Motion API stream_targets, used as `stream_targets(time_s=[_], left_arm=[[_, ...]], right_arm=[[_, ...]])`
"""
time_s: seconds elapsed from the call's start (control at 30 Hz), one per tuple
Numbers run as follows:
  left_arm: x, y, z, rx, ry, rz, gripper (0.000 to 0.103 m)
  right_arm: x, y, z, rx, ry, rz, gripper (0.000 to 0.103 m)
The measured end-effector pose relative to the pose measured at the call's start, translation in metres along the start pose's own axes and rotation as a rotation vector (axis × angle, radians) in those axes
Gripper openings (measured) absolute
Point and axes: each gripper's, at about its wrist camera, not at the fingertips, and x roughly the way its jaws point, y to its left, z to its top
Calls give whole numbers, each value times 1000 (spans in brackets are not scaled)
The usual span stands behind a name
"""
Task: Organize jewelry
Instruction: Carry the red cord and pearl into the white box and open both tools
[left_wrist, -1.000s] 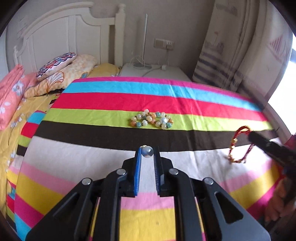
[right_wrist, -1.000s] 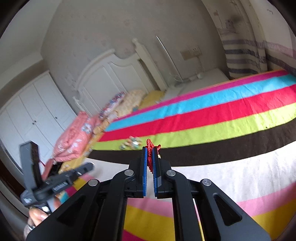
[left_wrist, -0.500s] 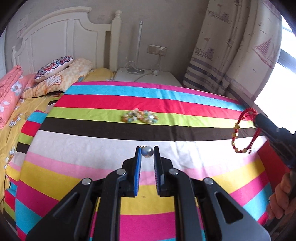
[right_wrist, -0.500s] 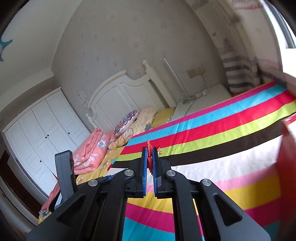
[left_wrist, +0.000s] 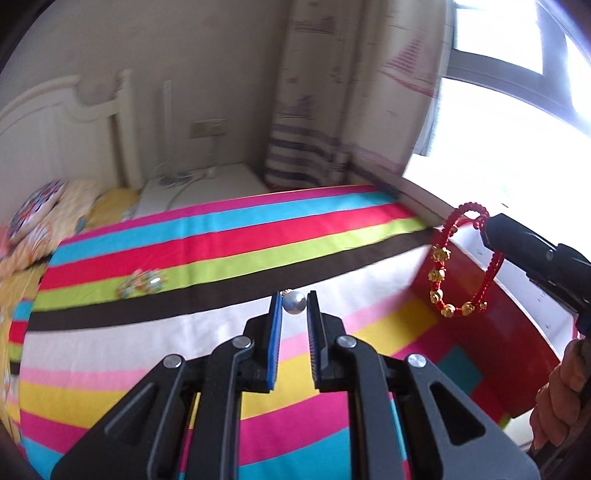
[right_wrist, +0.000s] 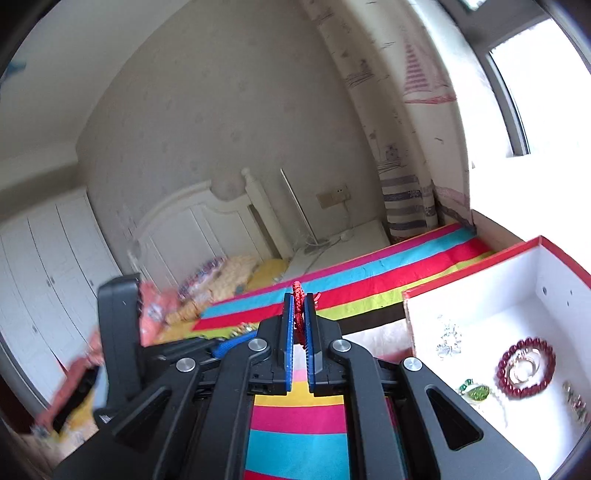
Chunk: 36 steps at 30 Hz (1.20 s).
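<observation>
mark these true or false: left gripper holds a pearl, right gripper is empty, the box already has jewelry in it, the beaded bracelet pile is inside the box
1. The left gripper holds a pearl. True.
2. The right gripper is empty. False: it is shut on a red cord bracelet with gold beads.
3. The red box already holds jewelry. True: a dark red bead bracelet lies inside.
4. The multicolored bead pile is inside the box. False: it lies on the striped bedspread.
</observation>
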Motion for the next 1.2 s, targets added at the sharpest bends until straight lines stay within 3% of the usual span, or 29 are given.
stream_targets(time_s=[0.07, 0.4, 0.73, 0.97, 1.13, 1.17, 1.2], left_arm=[[2, -24, 6, 53, 1, -28, 13], [2, -114, 21, 223, -30, -105, 13], [8, -156, 30, 287, -27, -135, 13], [20, -187, 36, 326, -13, -165, 13], [43, -213, 42, 358, 44, -193, 13], [49, -217, 42, 360, 59, -194, 13], [53, -219, 43, 357, 69, -193, 13]], right_arm=[[-11, 0, 3, -32, -18, -57, 7], [-53, -27, 20, -31, -97, -132, 7], [-67, -80, 31, -5, -63, -301, 7], [-53, -114, 37, 11, 29, -426, 7], [-53, -125, 28, 30, 55, -522, 12], [-54, -125, 26, 37, 57, -520, 18], [-55, -126, 23, 50, 62, -524, 42]])
